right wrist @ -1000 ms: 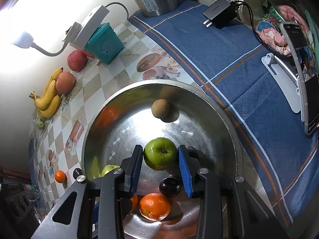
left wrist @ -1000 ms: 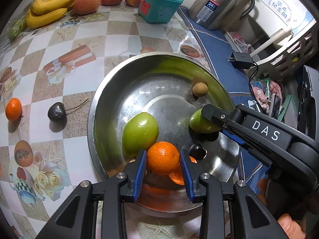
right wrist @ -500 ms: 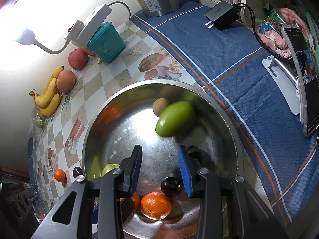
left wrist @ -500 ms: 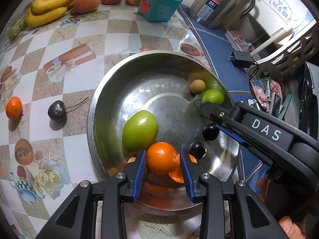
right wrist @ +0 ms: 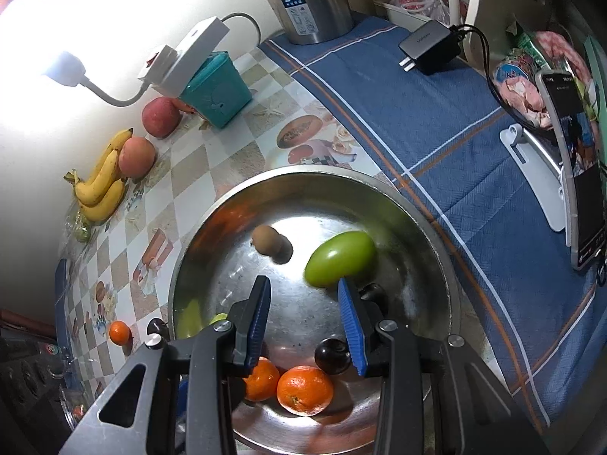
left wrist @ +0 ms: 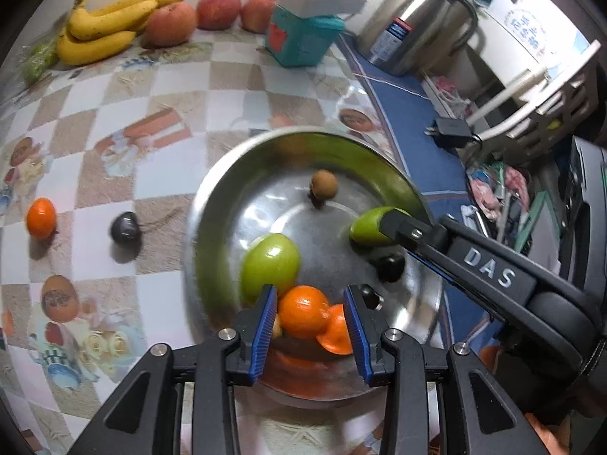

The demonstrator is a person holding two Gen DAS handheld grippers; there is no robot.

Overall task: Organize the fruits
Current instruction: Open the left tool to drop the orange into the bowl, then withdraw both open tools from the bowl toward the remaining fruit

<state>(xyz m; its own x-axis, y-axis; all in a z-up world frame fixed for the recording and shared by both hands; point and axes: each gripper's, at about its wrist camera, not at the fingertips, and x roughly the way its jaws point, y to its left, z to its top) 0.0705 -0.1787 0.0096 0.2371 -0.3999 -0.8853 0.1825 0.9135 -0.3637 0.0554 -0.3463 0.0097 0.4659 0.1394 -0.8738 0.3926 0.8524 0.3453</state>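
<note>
A steel bowl stands on the table and holds most of the fruit. The oval green fruit lies on its side on the right part of the bowl floor; in the right wrist view its long axis runs from lower left to upper right, toward the far right rim, just past the tip of the right gripper. The fingers of this gripper stand apart with only bare steel between them, so it holds nothing. The left gripper has its fingers on both sides of an orange at the near edge of the bowl; the jaws have just been opening a little, and a gap shows on the right side, so they do not press on it. A second green fruit lies just behind this orange, and a small brown fruit sits farther back. On the checkered tablecloth to the left of the bowl lie a small orange and a dark cherry. Bananas lie at the wall, and a steel kettle stands on a blue cloth.
</note>
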